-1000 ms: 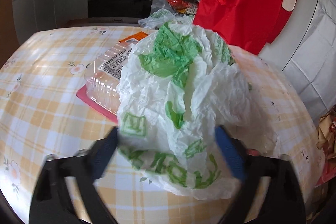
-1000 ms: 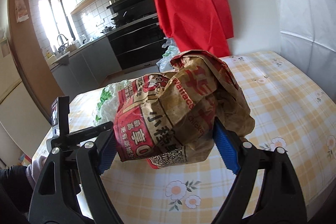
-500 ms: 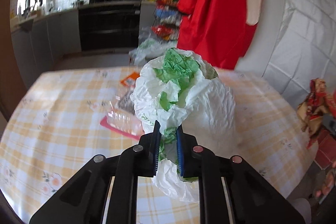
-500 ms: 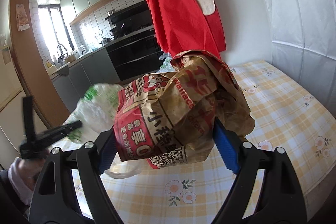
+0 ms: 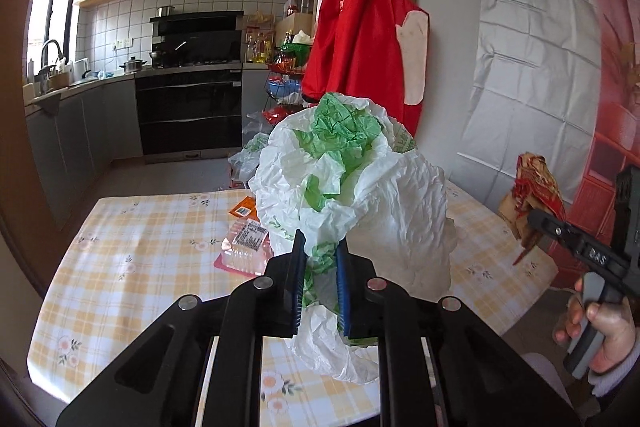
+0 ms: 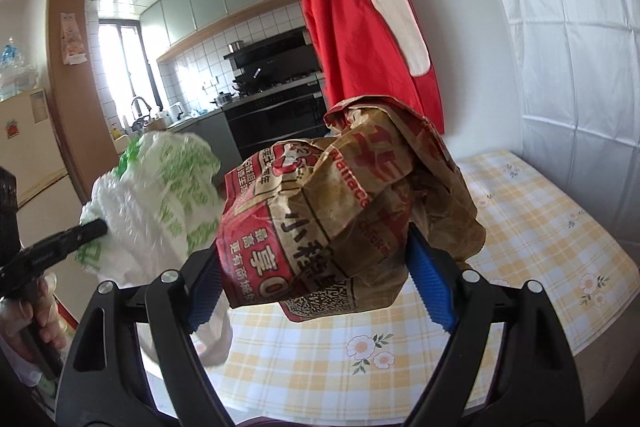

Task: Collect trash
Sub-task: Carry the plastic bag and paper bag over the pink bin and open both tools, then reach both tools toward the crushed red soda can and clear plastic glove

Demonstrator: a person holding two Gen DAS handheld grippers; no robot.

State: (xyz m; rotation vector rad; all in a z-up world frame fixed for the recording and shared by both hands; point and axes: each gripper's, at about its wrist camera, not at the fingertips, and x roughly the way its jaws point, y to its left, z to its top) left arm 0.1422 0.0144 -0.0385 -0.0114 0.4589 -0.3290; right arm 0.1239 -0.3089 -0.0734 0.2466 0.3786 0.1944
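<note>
Trash: one plastic bag (image 5: 360, 195), one paper bag (image 6: 344, 215)

My left gripper (image 5: 320, 283) has its forward path filled by the white plastic bag (image 5: 360, 195) it clamps. Beyond, a clear tray (image 5: 245, 247) occupies mid-table; the checked tablecloth (image 5: 132, 247) to its left lies open. My right gripper (image 6: 316, 283) is blocked ahead by the paper bag (image 6: 340, 219) (red apron (image 6: 360, 27) hangs behind); cloth right of it is passable.

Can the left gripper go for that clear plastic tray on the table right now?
Probably not yet. The left gripper is shut on the white plastic bag, held above the table, and the bag hangs in front of the clear tray.
</note>
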